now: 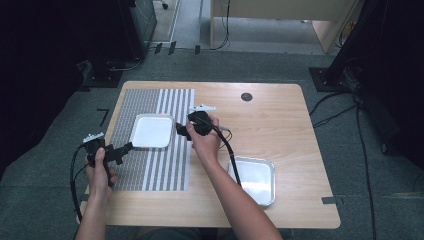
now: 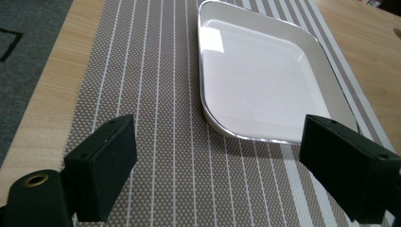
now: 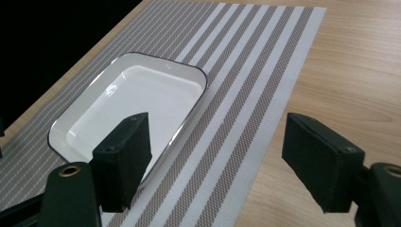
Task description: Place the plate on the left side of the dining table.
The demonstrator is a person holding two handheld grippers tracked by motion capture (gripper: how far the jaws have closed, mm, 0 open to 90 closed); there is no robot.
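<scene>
The high view is looking forward and down from above the person's side, taking in the whole counter (image 1: 280, 130). Each gripper view is riding low and close, looking along its own jaws. All three are sharing the white tray (image 1: 151, 131) (image 2: 257, 80) (image 3: 132, 106) on the striped mat (image 1: 172, 165) (image 2: 161, 71) (image 3: 246, 71).

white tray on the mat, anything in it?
Empty. The white tray sits flat on the striped mat, its inside bare in both gripper views.

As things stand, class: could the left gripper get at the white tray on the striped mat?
Probably yes. The left gripper sits just off the near-left corner of the white tray, jaws open and empty, with only bare striped mat between them.
</scene>
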